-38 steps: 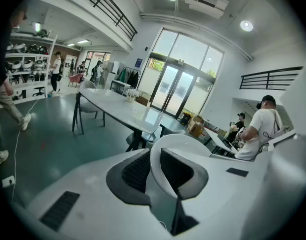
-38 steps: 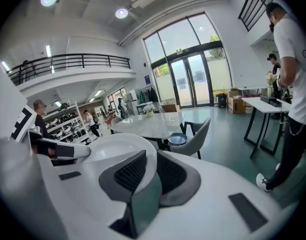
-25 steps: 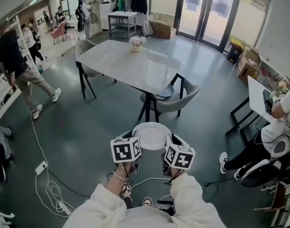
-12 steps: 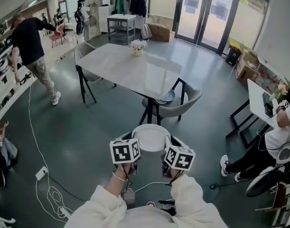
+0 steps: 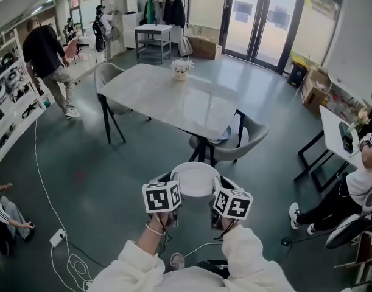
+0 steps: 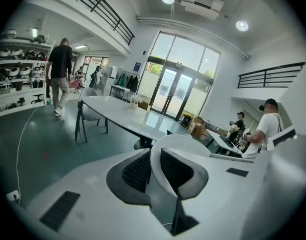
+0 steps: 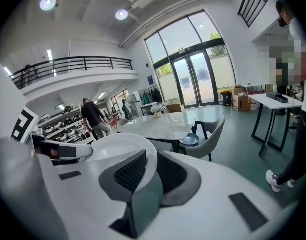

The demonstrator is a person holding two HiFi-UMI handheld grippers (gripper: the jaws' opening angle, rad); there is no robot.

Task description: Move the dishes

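I carry a white plate in the air between both grippers, low in the head view. My left gripper is shut on its left rim, and its own view shows the plate edge-on between the dark pads. My right gripper is shut on the opposite rim, with the plate pinched in that view too. Ahead stands a grey marble-top table. A blue dish lies on the seat of a grey chair at the table's near right corner.
A flower pot stands on the table's far side. Another grey chair is at the left end. A person walks by shelves at left; another sits at a desk on the right. Cables lie on the floor.
The table and chairs have drifted slightly down and right in the head view as I come closer. The walking person has moved farther away along the left. Both grippers keep their hold.
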